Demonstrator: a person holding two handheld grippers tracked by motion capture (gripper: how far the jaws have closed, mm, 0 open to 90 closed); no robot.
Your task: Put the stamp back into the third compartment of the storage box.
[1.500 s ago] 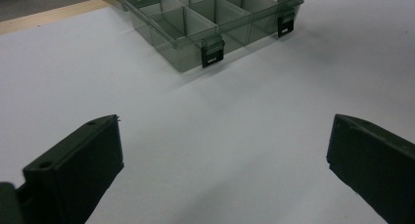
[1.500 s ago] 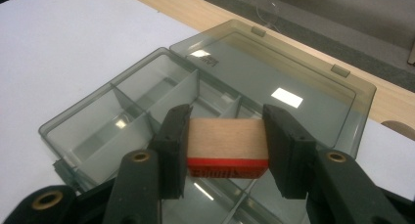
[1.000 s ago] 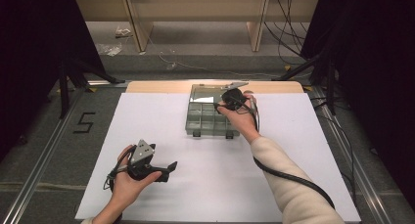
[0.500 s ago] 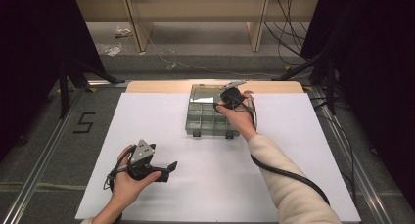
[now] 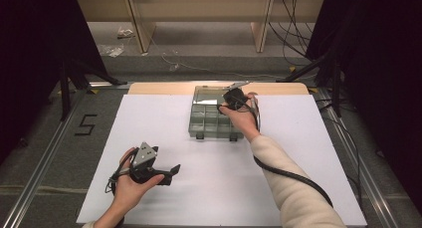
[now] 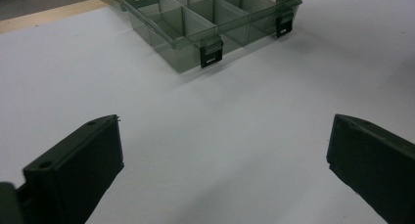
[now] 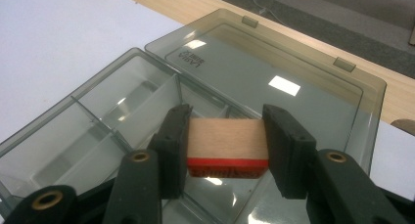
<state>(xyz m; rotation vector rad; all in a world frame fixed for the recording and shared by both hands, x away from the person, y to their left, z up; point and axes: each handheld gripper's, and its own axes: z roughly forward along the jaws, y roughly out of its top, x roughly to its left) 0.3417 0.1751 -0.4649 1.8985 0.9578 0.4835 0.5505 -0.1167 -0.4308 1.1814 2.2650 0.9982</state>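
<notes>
Wooden block [image 7: 227,139] with a red bottom edge, pinched squarely between the right gripper [image 7: 226,145] jaws, half-closed around it. Hanging right over the smoky plastic organizer box [image 7: 112,126], above the compartments by the hinge, probably so it can drop straight into one. Lid [image 7: 274,82] flipped fully back and lying flat, keeping the compartments reachable. Box toward the far side of the white table sheet [image 5: 149,118]. Left gripper [image 5: 171,171] parked near the front edge, jaws spread wide, holding nothing, simply out of the way.
</notes>
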